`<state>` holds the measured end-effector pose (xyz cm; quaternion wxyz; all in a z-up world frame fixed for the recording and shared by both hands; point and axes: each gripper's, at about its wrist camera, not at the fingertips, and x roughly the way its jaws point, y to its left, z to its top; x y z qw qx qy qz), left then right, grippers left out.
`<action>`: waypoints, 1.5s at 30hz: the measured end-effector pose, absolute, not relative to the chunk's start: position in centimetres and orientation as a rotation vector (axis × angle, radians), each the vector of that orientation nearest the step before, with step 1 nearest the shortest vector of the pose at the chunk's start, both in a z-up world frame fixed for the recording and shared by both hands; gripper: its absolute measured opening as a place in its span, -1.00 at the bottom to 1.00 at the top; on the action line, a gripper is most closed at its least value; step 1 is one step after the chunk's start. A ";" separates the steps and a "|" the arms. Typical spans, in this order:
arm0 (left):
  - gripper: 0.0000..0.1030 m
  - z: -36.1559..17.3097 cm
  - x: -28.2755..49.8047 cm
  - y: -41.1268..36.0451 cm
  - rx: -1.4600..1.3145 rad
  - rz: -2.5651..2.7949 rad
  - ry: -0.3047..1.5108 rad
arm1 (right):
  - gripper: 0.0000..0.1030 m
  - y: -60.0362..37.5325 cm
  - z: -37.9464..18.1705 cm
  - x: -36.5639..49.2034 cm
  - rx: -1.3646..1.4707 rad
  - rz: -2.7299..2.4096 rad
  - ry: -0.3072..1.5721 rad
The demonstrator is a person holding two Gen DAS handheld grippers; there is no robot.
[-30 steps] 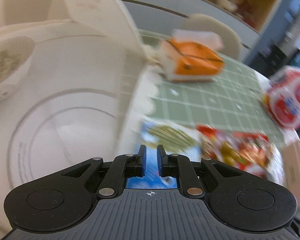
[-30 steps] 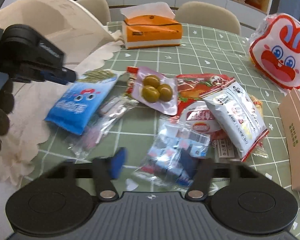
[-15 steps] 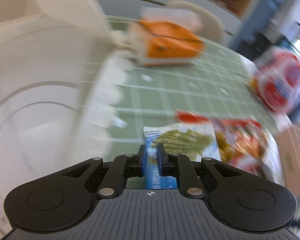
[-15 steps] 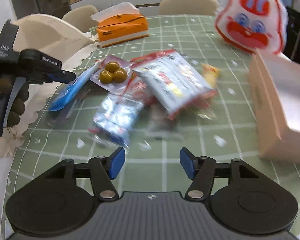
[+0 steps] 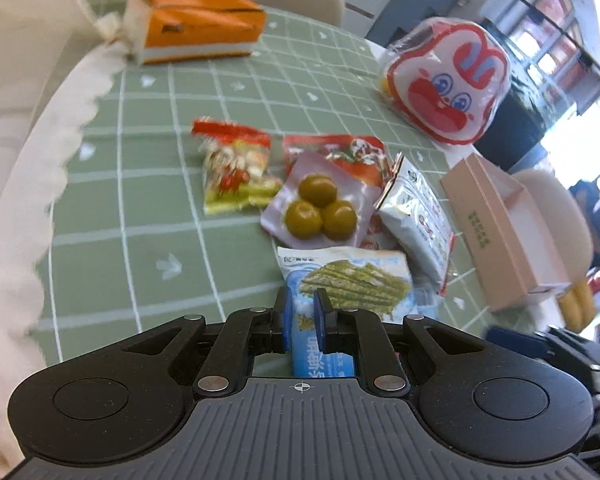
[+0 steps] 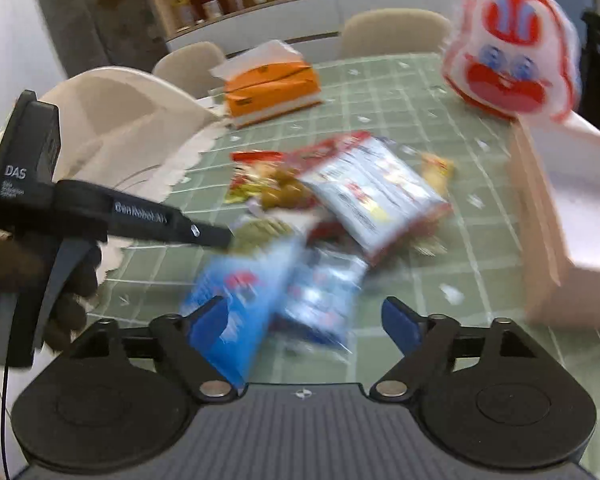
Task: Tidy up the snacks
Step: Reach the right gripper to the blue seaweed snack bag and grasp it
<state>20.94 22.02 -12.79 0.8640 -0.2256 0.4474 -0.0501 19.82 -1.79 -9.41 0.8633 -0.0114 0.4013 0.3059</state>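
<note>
My left gripper (image 5: 303,312) is shut on the blue seaweed snack packet (image 5: 348,280) and holds it above the green checked table (image 5: 148,184). The packet also shows in the right wrist view (image 6: 244,292), blurred, with the left gripper (image 6: 220,238) on it. Beyond lie an olive pack (image 5: 320,208), a red and green snack bag (image 5: 232,168), a silver packet (image 5: 416,220) and a red packet (image 5: 340,152). My right gripper (image 6: 306,320) is open and empty, low over a blue and clear packet (image 6: 324,296). A pink cardboard box (image 5: 500,228) stands to the right, open.
An orange tissue box (image 5: 196,24) stands at the back of the table. A red and white rabbit-face bag (image 5: 448,80) stands at the back right. A white lace mat (image 5: 28,168) lies along the left edge. Beige chairs (image 6: 396,32) stand behind the table.
My left gripper has swung right with the seaweed packet, away from the white mat and toward the snack pile and box. My right gripper has moved closer to the packets.
</note>
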 end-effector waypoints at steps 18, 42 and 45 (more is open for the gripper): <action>-0.72 -11.3 13.9 25.2 -0.543 0.079 0.946 | -0.15 5.5 -10.2 18.2 -0.204 0.503 0.836; -0.71 -10.9 10.4 25.6 -0.574 0.195 0.923 | 0.79 10.0 -11.1 18.9 -0.148 0.484 0.856; -0.71 -11.0 9.7 25.9 -0.578 0.190 0.921 | 0.80 11.6 -12.1 18.8 -0.261 0.465 0.877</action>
